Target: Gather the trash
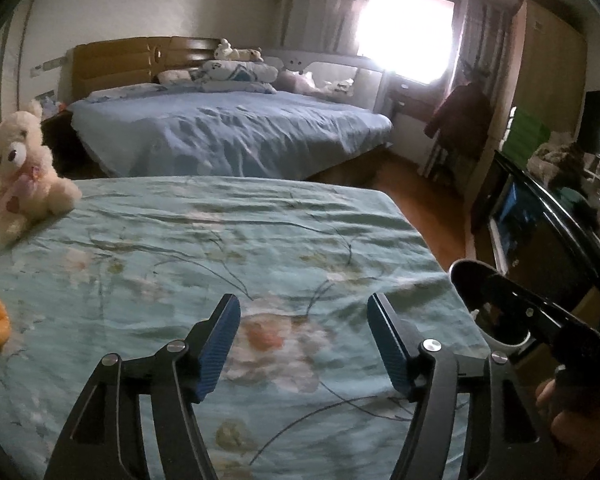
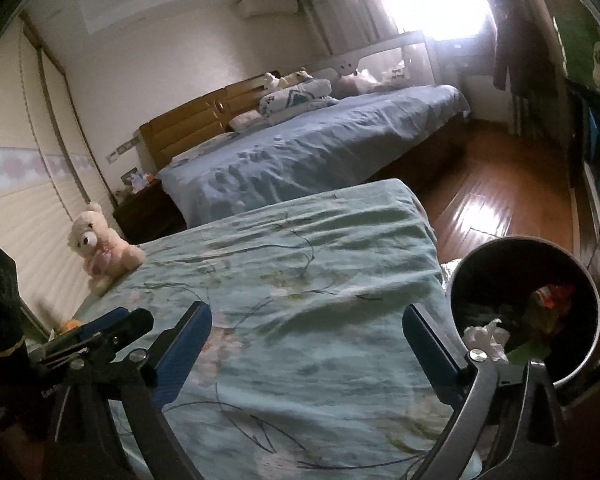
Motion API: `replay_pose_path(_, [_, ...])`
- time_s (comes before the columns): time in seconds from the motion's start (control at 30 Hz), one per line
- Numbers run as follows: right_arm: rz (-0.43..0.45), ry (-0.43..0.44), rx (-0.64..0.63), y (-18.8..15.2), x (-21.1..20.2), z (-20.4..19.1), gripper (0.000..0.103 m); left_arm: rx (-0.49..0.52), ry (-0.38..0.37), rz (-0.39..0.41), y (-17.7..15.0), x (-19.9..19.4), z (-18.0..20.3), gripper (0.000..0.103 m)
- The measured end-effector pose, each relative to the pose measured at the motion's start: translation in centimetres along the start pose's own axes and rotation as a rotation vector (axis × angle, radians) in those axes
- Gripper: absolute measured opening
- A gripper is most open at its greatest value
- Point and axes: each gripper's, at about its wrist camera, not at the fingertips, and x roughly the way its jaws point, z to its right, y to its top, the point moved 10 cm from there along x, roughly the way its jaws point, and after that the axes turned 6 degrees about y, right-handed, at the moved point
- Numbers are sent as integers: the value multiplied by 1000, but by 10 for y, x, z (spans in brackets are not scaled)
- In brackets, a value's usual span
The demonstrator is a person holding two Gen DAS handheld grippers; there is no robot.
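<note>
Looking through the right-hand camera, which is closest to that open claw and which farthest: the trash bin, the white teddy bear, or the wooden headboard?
From the right gripper:
1. Trash bin, just beside it on the right, below the bed's edge.
2. White teddy bear, up the green bed on the left, by the wall.
3. Wooden headboard, behind the blue bed, farthest.

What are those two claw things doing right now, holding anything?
Left gripper: jaws open, holding nothing.
Right gripper: jaws open, holding nothing.

Both wrist cameras sit low and close over the green floral-sheeted bed, facing along it toward the blue-sheeted bed. Both share the cream teddy bear at its far left edge.
</note>
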Motion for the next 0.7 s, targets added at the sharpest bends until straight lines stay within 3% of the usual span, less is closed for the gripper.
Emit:
replay_pose_path(0.2, [-5,-3,10,-1,0,0,99,11,14,11,2,-1,-3,67])
replay_pose_path(0.5, [-12,-15,9,-7,-2,5,99,26,38,32,4,-5,-4,76])
replay_pose_path(0.7, [22,-25,-36,0,-9,1,100,40,44,55,8,-9,-2,78])
